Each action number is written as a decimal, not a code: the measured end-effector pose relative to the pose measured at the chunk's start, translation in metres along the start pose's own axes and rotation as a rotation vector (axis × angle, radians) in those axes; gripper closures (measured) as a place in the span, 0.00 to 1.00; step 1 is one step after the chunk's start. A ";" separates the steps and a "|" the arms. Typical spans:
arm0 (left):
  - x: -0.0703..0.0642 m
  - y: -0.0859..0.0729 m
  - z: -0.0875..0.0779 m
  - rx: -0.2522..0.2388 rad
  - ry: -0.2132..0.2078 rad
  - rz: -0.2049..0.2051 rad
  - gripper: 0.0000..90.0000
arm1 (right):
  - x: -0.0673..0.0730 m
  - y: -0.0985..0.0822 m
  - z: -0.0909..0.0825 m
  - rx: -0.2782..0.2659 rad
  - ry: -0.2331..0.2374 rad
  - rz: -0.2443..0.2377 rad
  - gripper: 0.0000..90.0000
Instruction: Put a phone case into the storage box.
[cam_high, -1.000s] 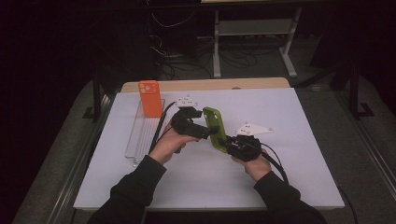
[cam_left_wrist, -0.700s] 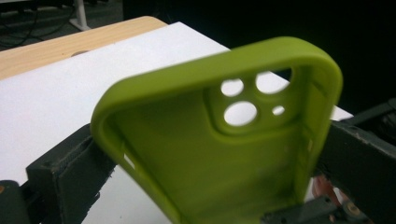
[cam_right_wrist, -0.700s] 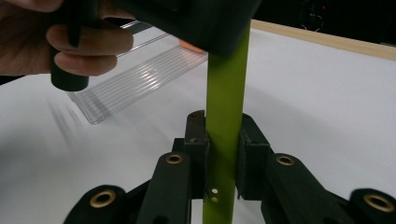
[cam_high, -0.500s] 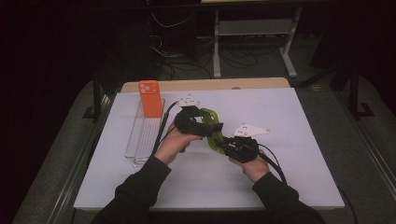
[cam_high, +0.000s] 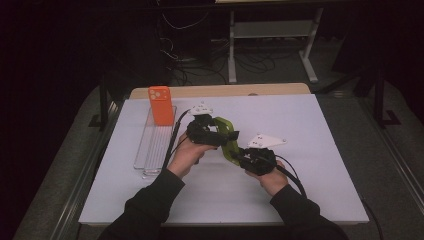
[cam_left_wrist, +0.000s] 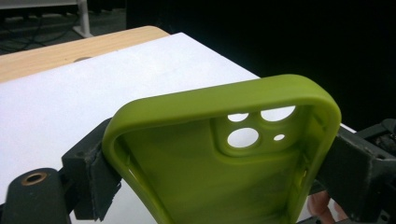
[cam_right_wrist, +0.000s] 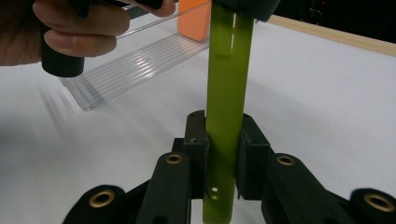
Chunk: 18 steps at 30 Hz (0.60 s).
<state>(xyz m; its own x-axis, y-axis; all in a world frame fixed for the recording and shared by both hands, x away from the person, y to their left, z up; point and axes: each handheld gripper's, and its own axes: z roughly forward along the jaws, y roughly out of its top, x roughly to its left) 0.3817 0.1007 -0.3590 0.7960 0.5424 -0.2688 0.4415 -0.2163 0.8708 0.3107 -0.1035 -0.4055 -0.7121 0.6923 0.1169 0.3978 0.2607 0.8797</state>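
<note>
Two grips held the case (cam_high: 226, 138) | your right gripper (cam_right_wrist: 222, 154) pinched its near end | your left gripper (cam_left_wrist: 219, 163) had just been closing across its sides | long axis ran toward the tray (cam_high: 154, 145), case in air right of it.

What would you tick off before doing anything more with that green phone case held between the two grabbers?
1. Right gripper clamped across the thin edge of the green phone case: ok.
2. Left gripper, its jaws just closing, pads against both long sides of the case: ok.
3. Case off the white table: ok.
4. Orange phone case standing upright in the clear rack: ok.
5. Free slots left in the rack: ok.
6. Firmness of the left grip: cannot tell.
</note>
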 end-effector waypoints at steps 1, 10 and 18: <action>0.000 0.000 -0.001 -0.001 -0.003 -0.002 0.13 | 0.000 0.000 0.000 0.000 -0.002 -0.004 0.84; 0.005 0.002 -0.001 -0.007 0.008 -0.002 0.15 | -0.005 0.004 -0.006 -0.027 0.004 -0.005 0.68; 0.013 0.009 -0.004 -0.017 0.033 0.008 0.16 | -0.012 -0.002 -0.020 0.038 0.008 -0.003 0.38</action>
<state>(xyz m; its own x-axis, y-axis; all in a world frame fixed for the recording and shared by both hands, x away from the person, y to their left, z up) 0.3942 0.1088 -0.3534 0.7852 0.5672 -0.2485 0.4280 -0.2070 0.8798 0.3070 -0.1259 -0.3999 -0.7180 0.6860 0.1179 0.4173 0.2887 0.8617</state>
